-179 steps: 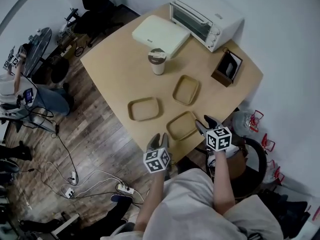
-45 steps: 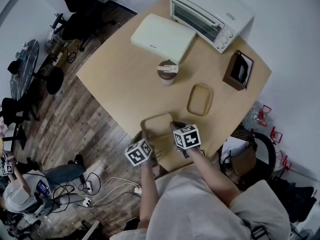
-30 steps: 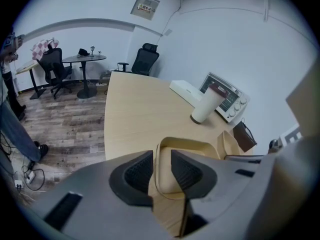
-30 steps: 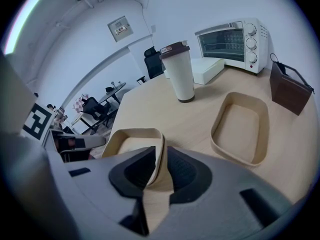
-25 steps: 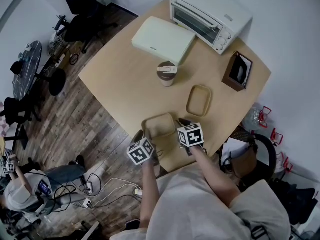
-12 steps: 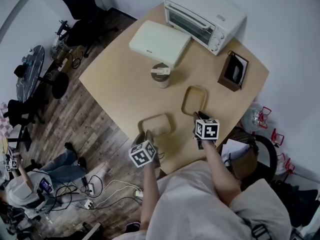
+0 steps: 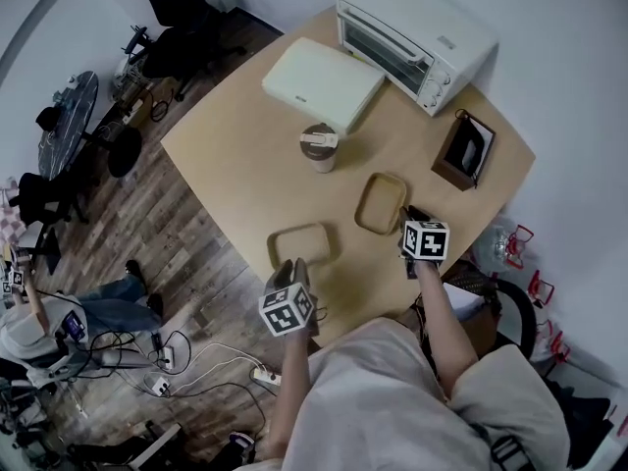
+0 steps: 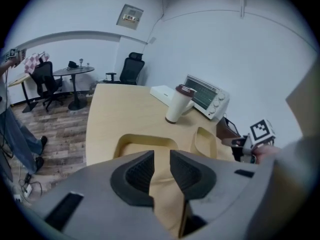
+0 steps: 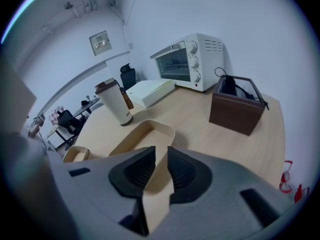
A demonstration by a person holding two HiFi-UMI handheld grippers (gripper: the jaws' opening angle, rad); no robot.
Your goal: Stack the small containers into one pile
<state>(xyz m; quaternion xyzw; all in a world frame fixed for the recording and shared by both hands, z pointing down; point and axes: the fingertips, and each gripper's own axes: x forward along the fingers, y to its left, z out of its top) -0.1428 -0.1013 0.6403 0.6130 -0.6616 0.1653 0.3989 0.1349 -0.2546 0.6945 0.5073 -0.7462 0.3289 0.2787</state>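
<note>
We saw two shallow tan containers, both open side up and well apart from each other. The left container [image 7: 299, 245] lay close to the near edge of the counter [image 7: 235, 155], and the right container [image 7: 382, 204] lay nearer the middle. The left hand-held gripper [image 8: 161, 156] hung just at the near side of the left container. Its jaws stood a narrow gap apart, having just closed a little, and they pinched nothing. The right hand-held gripper [image 9: 161, 151] pointed down at the near end of the right container. Its jaws were likewise slightly spread around empty space, and the container's rim began just ahead of them. Beyond the containers a white cup [image 7: 319, 148] with a brown lid stood upright. Behind it lay a flat cream case [image 7: 324, 78]. A white toaster oven [image 7: 412, 32] sat at the far corner. A brown box [image 7: 465, 151] holding something dark stood near the right edge. Wooden floor [image 7: 167, 234] showed around the counter.
</note>
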